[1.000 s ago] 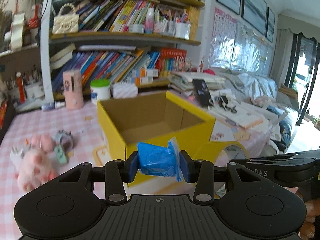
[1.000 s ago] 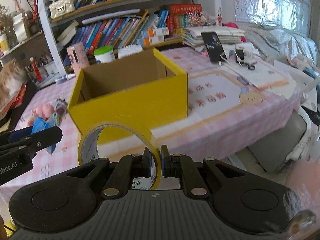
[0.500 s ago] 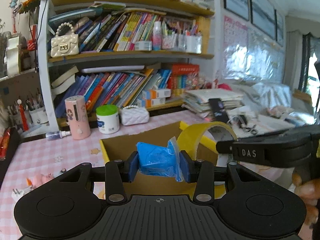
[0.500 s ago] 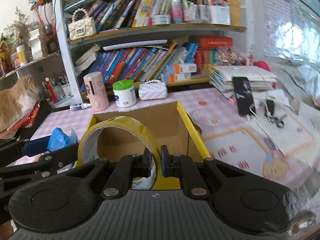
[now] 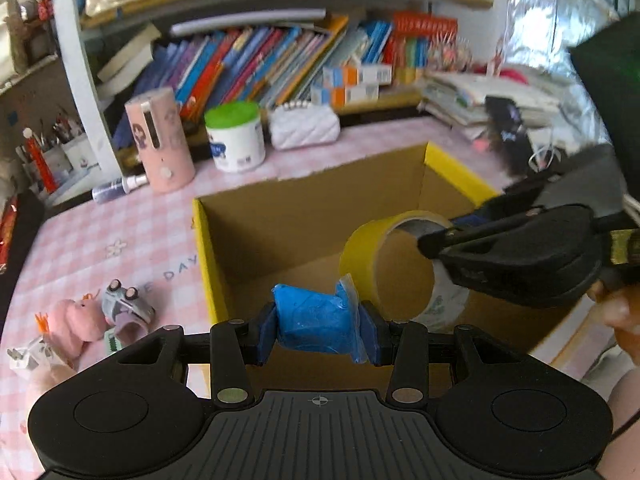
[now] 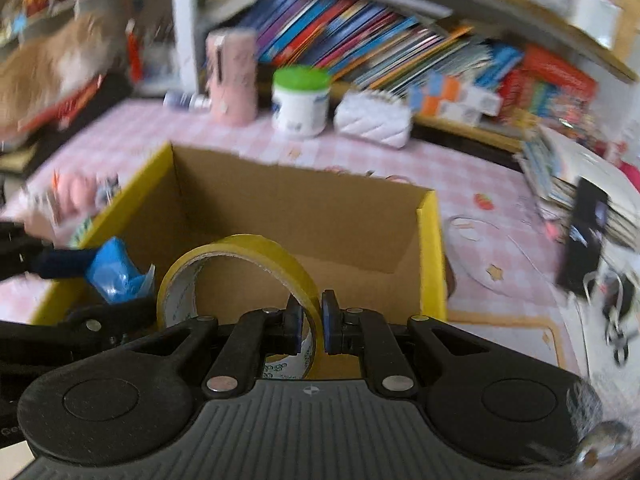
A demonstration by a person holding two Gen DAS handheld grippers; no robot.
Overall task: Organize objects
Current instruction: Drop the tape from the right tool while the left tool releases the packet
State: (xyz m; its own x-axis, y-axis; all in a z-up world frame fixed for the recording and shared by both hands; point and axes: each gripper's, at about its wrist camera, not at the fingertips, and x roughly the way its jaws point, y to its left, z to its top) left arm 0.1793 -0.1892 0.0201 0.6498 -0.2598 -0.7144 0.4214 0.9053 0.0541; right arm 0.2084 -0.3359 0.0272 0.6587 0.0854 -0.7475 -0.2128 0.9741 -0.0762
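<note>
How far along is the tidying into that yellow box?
Nothing seems to lie in the yellow box yet. In hand: the left gripper holds a blue packet and the right gripper a tape roll, both over the box. Left: dropping them in, then perhaps the toys on the table.

The left gripper (image 5: 319,330), a black two-finger tool with blue pads, points steeply downward with its jaws clamped on the two sides of a soft blue plastic-wrapped packet (image 5: 314,322). The right gripper (image 6: 311,326), of the same black build, also tilts down, its jaws nearly together and pinching the wall of a yellow tape roll (image 6: 240,272) that stands upright between them. At the right edge of the left wrist view, the person's right hand (image 5: 622,316) grips that tool's handle.
</note>
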